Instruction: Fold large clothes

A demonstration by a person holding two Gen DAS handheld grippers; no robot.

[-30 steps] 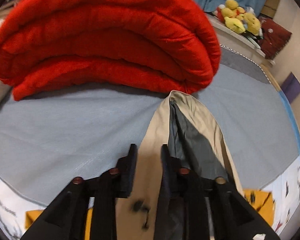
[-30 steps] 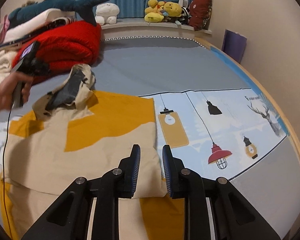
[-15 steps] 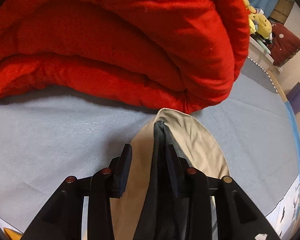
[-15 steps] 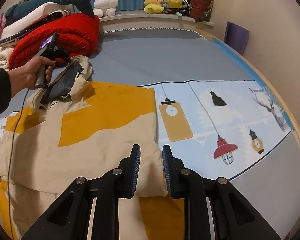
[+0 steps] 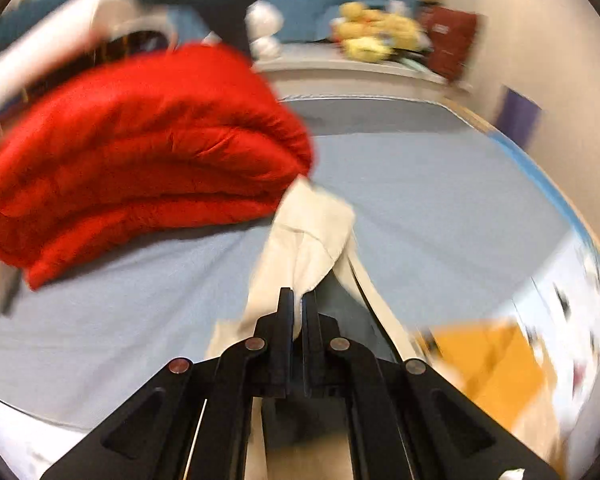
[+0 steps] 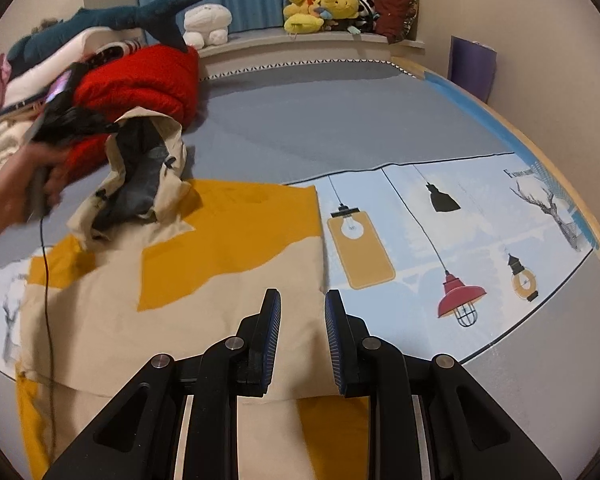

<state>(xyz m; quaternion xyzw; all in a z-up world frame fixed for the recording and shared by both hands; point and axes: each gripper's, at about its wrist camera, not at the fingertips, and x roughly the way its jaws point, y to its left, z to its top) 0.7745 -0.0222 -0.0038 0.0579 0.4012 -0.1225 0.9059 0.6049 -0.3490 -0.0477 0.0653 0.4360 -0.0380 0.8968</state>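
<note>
A cream and mustard jacket (image 6: pixel 228 248) lies spread on the bed, folded over itself near me. Its grey-lined hood (image 6: pixel 148 168) is lifted off the bed at the far left, beside the red blanket. My left gripper (image 5: pixel 296 300) is shut on the hood's cream edge (image 5: pixel 312 236), with cloth pinched between the pads. In the right wrist view, a person's hand (image 6: pixel 28 184) holds that left gripper (image 6: pixel 112 128). My right gripper (image 6: pixel 302 308) hovers open over the jacket's folded cream edge, with nothing pinched.
A folded red blanket (image 5: pixel 148 152) lies right behind the hood, with white bedding and a shark plush (image 6: pixel 132 16) on top. Plush toys (image 6: pixel 320 8) line the back ledge. The grey sheet (image 6: pixel 320 120) and a lamp-print cover (image 6: pixel 440 240) stretch to the right. A cable (image 6: pixel 46 280) trails over the jacket.
My left gripper has closed on the hood's edge and pulled back and up from the red blanket, raising the hood. The right gripper has stayed put.
</note>
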